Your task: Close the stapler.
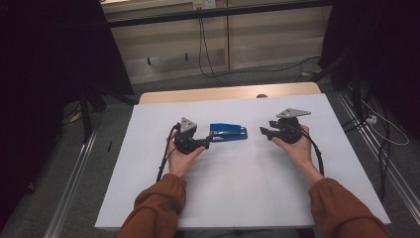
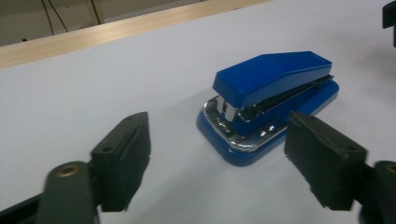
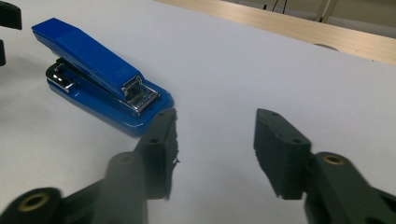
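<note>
A blue stapler (image 1: 228, 132) with chrome trim lies flat on the white table top (image 1: 237, 188), between my two grippers. My left gripper (image 1: 210, 140) is just left of it and points at its end. In the left gripper view the stapler (image 2: 268, 100) sits a little beyond the jaws, which stand wide apart around the gripper's middle (image 2: 217, 135) with nothing pressed between them. My right gripper (image 1: 265, 133) is a short way right of the stapler and points toward it. In the right gripper view its jaws are open (image 3: 215, 135) over bare table, with the stapler (image 3: 100, 77) ahead and to the left.
A wooden strip (image 1: 228, 92) runs along the table's far edge, with a small dark round mark (image 1: 261, 95) on it. Black cables (image 1: 208, 64) trail over the floor behind. Metal rails (image 1: 74, 178) flank the table on both sides. Dark stands rise at the back left and right.
</note>
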Action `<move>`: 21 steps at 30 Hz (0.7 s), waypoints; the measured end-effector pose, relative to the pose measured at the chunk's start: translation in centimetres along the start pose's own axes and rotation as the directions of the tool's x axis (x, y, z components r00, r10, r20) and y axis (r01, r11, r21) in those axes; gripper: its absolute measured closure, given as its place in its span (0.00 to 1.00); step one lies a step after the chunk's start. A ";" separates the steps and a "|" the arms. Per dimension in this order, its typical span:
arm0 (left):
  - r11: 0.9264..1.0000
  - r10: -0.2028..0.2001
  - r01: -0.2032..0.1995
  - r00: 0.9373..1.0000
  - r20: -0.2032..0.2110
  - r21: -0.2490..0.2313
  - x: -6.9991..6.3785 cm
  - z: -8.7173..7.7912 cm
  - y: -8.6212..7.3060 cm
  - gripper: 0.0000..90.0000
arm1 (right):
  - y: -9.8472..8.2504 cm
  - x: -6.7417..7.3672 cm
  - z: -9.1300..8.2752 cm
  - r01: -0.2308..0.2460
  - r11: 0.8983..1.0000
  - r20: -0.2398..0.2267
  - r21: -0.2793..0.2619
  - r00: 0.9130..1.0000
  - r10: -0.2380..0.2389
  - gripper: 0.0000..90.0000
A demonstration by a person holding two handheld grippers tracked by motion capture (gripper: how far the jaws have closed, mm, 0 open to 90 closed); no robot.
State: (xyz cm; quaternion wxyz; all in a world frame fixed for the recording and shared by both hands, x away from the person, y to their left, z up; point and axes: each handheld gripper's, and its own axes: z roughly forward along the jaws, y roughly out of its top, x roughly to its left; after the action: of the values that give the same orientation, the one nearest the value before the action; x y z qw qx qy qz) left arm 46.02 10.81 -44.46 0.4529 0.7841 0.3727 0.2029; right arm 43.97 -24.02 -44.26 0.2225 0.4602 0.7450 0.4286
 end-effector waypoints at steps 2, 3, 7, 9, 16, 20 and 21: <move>1.000 0.002 -0.002 1.000 -0.014 -0.005 0.1 -0.2 0.1 0.15 | 0.1 0.1 0.0 -0.012 1.000 0.000 -0.009 1.000 0.012 0.36; 1.000 0.000 -0.001 1.000 -0.017 -0.009 0.2 -0.3 0.1 0.13 | 0.1 0.1 0.0 -0.009 1.000 0.000 -0.012 1.000 0.009 0.32; 0.999 -0.026 0.026 1.000 0.004 -0.024 0.4 -0.7 0.3 0.06 | 0.2 0.2 -0.1 -0.017 1.000 0.003 -0.017 1.000 0.017 0.20; 0.999 -0.035 0.035 0.999 0.013 -0.029 0.4 -0.8 0.3 0.06 | 0.3 0.2 -0.2 -0.026 0.999 0.007 -0.026 1.000 0.026 0.18; 0.999 -0.029 0.030 0.998 0.057 -0.030 0.2 -1.6 0.3 0.05 | 0.3 -0.2 -0.9 -0.054 0.998 -0.002 -0.029 0.999 0.054 0.11; 0.999 -0.001 0.004 0.999 0.049 -0.046 -0.2 -2.6 0.3 0.05 | 0.2 -0.3 -1.5 -0.053 0.998 -0.009 -0.029 0.999 0.053 0.07; 0.999 0.000 0.002 0.999 0.048 -0.052 -0.2 -2.8 0.3 0.05 | 0.1 -0.3 -1.7 -0.055 0.998 -0.019 -0.032 0.998 0.054 0.06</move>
State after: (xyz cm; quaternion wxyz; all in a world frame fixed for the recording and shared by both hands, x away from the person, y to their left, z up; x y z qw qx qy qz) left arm 44.19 12.16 -42.78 0.4824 0.7764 0.3566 0.1933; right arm 42.91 -24.99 -43.23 0.2115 0.4728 0.7270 0.4507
